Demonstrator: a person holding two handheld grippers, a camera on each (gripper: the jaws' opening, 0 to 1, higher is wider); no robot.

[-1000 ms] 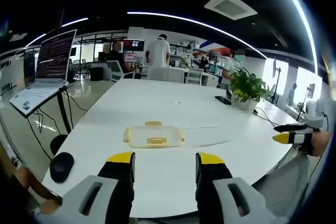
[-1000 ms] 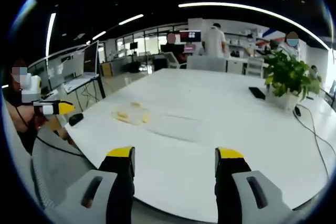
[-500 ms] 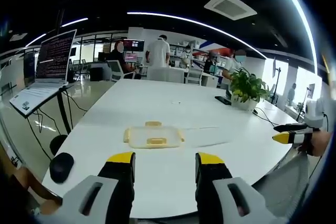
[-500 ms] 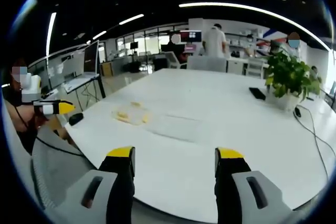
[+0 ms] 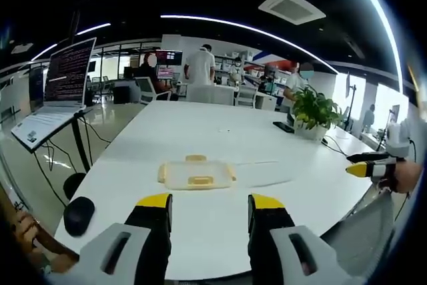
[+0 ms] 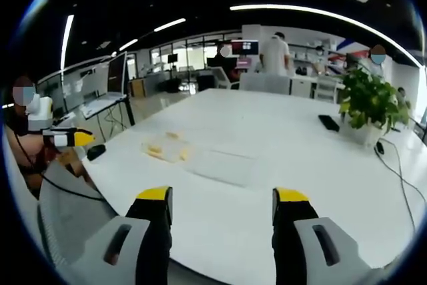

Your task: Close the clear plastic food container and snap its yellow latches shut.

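You held the left gripper [image 5: 208, 206] low over the near edge of the white counter [image 5: 220, 225], its yellow-tipped fingers [image 5: 155, 203] apart with nothing between them. The clear plastic food container [image 5: 196, 173] lay at the centre of the left gripper view, just above the fingertips in the frame but well apart from them — no contact. A flat clear sheet [image 5: 267, 173], probably the lid, lay just right of it on the counter; whether it was hinged to the base you could not tell from here.

In the right gripper view the right gripper [image 6: 223, 205] was likewise spread and empty, at the bottom of the frame. The container sat left of centre [image 6: 166, 146], the clear panel [image 6: 221, 165] just lower right of it. The left gripper showed at the left edge [image 6: 72, 138].

Yellow latches [image 5: 199, 180] showed around the base rim. Judgement: task at its start — lid not folded over, no latch snapped, neither gripper at the container. Everything remained: reach in, close the lid, press each latch down.
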